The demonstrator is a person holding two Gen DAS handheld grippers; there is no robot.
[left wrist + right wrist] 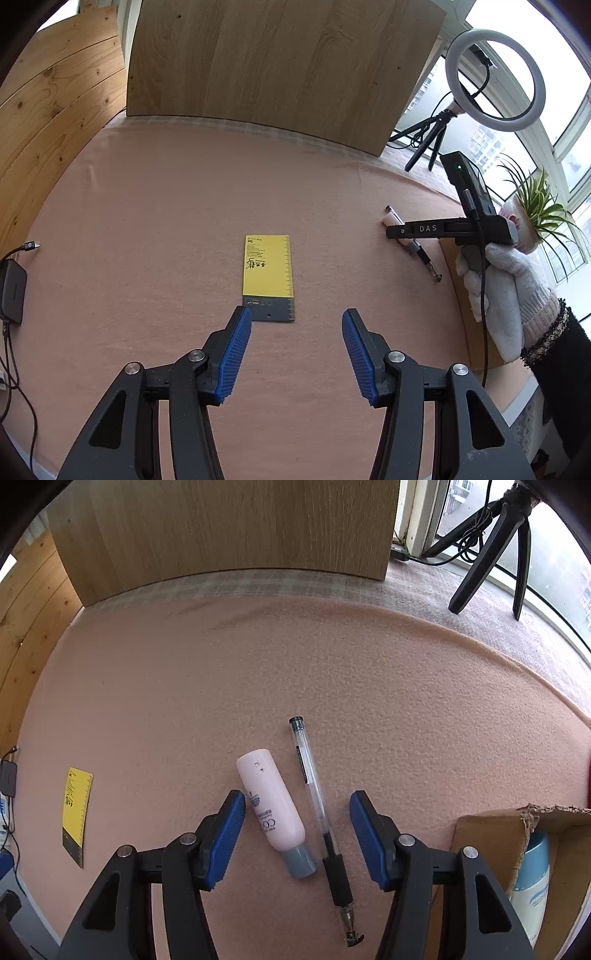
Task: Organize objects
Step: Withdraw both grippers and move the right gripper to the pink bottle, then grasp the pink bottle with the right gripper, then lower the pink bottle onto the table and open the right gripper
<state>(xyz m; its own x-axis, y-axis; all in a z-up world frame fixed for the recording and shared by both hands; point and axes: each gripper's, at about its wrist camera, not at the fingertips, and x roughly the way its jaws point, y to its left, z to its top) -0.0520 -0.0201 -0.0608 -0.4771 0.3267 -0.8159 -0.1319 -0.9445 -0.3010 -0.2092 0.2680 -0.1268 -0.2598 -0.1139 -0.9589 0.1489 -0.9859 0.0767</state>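
Observation:
A yellow and grey card (268, 273) lies flat on the pink cloth, just ahead of my left gripper (296, 317), which is open and empty. It also shows at the far left of the right wrist view (75, 808). A pink tube (271, 805) with a grey cap and a clear pen (321, 823) lie side by side between the fingers of my right gripper (297, 801), which is open and hovers above them. The right gripper (391, 232) also shows from the side in the left wrist view, over the tube (393, 220) and pen (428, 264).
A cardboard box (491, 834) holding a blue and white bottle (532, 882) sits at the right. A wooden board (280, 66) stands at the back. A ring light on a tripod (495, 81) and a potted plant (535, 210) stand at the right. A black charger with cable (11, 291) lies at the left.

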